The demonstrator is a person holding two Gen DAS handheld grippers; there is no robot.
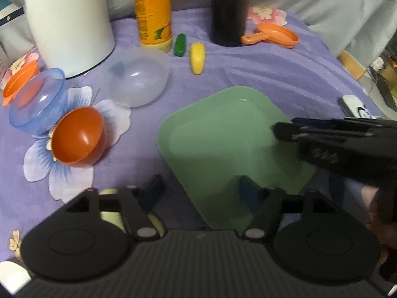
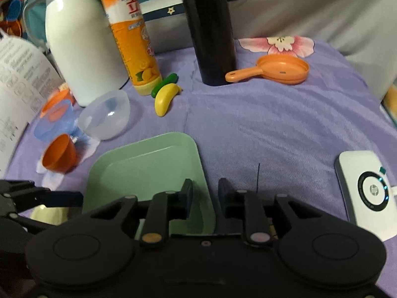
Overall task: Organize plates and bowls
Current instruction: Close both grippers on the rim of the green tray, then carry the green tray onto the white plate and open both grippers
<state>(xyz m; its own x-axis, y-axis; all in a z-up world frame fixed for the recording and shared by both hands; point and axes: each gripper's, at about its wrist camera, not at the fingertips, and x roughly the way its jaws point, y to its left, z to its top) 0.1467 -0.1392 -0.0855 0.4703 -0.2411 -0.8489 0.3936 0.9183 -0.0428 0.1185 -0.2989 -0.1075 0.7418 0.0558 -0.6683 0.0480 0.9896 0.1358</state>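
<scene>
Left tongs (image 1: 199,190) spread wide, holding nothing, poised over the near left edge of the green plate (image 1: 223,134). Right tongs (image 2: 205,193) partly open, straddling the plate's right rim (image 2: 202,164), gripping nothing visible; impossible to tell whether touching it. Plate lay flat on the purple cloth (image 2: 273,124). Left of it: small orange bowl (image 1: 78,137) tipped on its side, touching a blue bowl (image 1: 37,99); clear bowl (image 1: 139,77) just beyond, also tilted. Farther back: yellow banana toy (image 1: 197,58) beside green toy (image 1: 180,44), orange bottle (image 1: 152,10), white jug (image 1: 67,22), black cylinder (image 1: 229,10), orange toy pan (image 2: 280,69). White device (image 2: 367,191) well right.
</scene>
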